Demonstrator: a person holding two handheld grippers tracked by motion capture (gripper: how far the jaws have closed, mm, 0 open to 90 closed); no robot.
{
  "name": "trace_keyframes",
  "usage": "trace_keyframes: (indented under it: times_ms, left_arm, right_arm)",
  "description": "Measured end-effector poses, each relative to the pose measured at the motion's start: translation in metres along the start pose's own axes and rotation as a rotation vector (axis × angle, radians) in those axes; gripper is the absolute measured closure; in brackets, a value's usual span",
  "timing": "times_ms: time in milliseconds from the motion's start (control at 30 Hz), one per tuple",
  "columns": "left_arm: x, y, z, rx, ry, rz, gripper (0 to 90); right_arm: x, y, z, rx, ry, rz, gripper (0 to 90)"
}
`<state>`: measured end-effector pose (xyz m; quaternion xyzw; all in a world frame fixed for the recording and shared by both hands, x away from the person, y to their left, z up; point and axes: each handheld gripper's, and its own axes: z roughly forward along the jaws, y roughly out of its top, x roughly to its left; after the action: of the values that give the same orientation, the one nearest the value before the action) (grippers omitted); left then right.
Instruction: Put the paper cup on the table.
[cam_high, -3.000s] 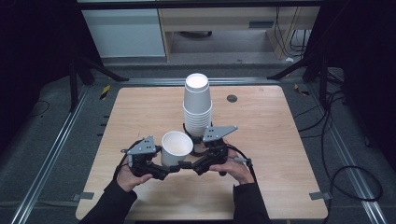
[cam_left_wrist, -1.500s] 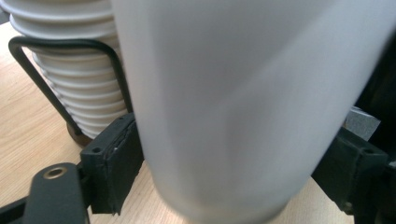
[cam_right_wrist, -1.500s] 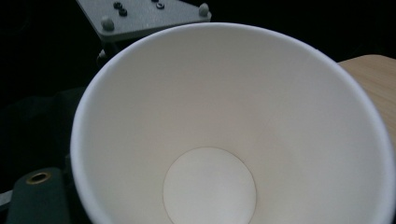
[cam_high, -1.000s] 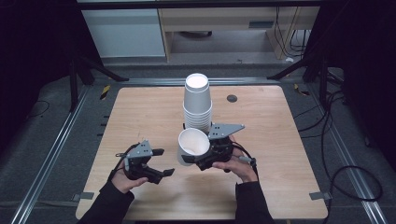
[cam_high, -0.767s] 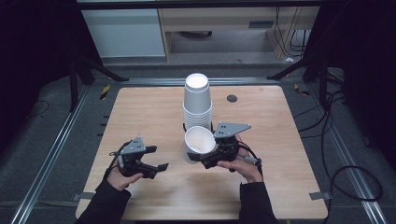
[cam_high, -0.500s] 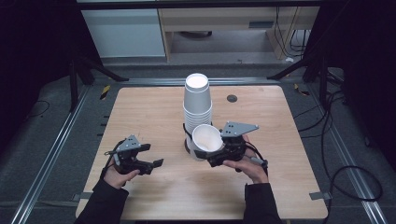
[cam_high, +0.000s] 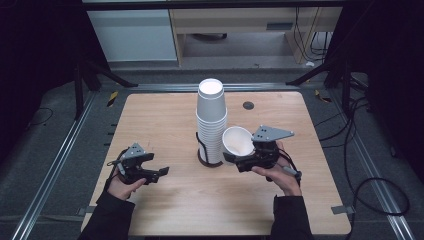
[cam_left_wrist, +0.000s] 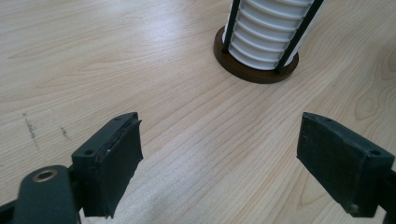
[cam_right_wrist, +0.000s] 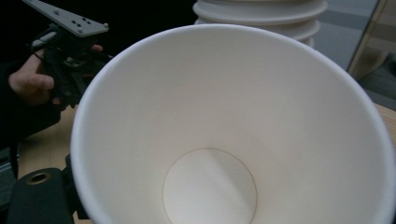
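**Cup lifted beside the stack**

Light wood surface (cam_high: 165, 120) on grey floor (cam_high: 55, 150), dark room. Right tongs (cam_high: 235, 159) pinching a white cup (cam_high: 239, 141), tilted, just beside the cup stack (cam_high: 211, 120). Left tongs (cam_high: 161, 173) spread wide, holding nothing.

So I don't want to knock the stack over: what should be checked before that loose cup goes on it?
1. Right claw grips the cup: ok.
2. Cup is empty inside: ok.
3. Cup mouth turned down like the cup stack: not ok, it is tilted up.
4. Left claw open, apart from the stack: ok.
5. Stack sits in its holder base: ok.
6. Grip firmness: cannot tell.
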<state>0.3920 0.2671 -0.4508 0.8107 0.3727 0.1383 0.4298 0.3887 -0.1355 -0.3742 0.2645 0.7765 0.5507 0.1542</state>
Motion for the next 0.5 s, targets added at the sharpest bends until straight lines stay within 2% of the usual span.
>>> trace_keyframes:
  times_ms: [133, 333, 500]
  left_arm:
    - [0.001, 0.000, -0.001, -0.003, 0.011, -0.002, 13.6]
    - [0.005, 0.000, -0.002, 0.000, 0.022, -0.012, 13.7]
    - [0.007, -0.002, -0.002, 0.002, 0.028, -0.021, 13.7]
  right_arm:
    - [-0.007, -0.002, -0.006, 0.005, -0.051, 0.009, 13.6]
    - [-0.018, -0.009, -0.012, 0.028, -0.092, 0.031, 13.6]
    - [-0.029, -0.015, -0.015, 0.044, -0.183, 0.059, 13.7]
